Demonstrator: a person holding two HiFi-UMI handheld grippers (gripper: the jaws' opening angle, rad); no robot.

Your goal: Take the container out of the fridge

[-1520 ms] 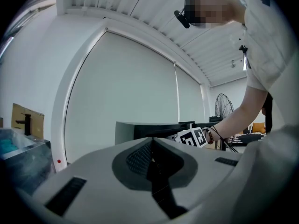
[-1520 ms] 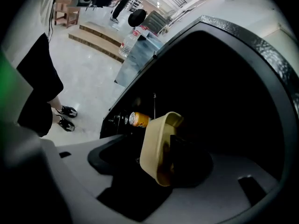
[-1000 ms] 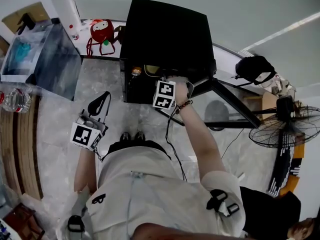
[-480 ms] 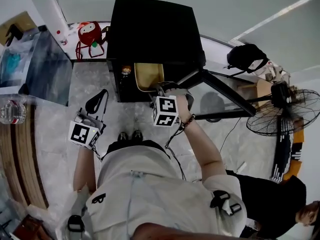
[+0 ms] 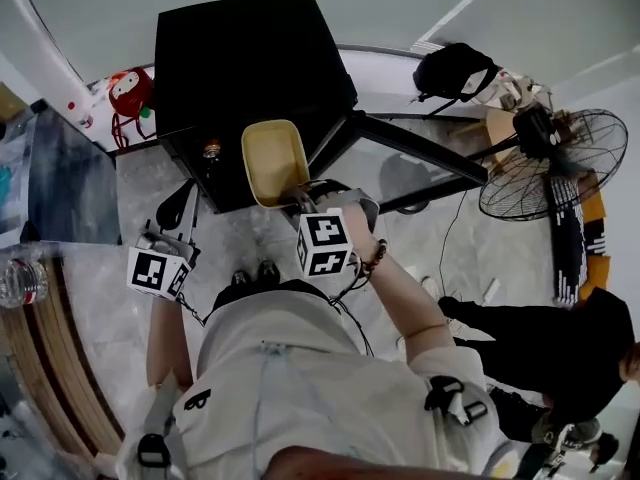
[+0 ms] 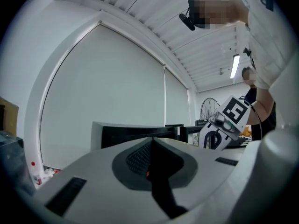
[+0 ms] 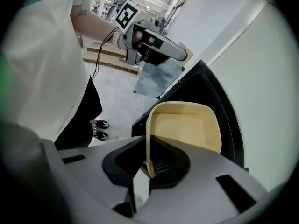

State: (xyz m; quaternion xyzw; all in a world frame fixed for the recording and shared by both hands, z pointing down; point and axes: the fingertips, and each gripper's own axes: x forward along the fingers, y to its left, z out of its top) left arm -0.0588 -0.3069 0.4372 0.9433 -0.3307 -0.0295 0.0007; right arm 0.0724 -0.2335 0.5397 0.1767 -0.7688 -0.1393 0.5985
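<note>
A pale yellow container (image 5: 272, 161) hangs in the air in front of the black fridge (image 5: 250, 58), just outside its opening. My right gripper (image 5: 300, 200) is shut on the container's near rim. In the right gripper view the rim (image 7: 148, 157) is pinched between the jaws and the container (image 7: 184, 129) looks empty. The fridge's glass door (image 5: 400, 163) stands open to the right. My left gripper (image 5: 178, 206) hangs low at the left of the fridge, shut on nothing (image 6: 152, 146).
A can (image 5: 211, 151) sits inside the fridge at the left. A standing fan (image 5: 555, 163) and a black bag (image 5: 455, 68) are at the right, a red bag (image 5: 130, 93) and a glass tank (image 5: 50, 178) at the left. A second person (image 5: 560, 348) stands to the right.
The right gripper has drawn the yellow container out of the fridge toward me. One second ago only its edge showed inside. The left gripper has stayed low at the left.
</note>
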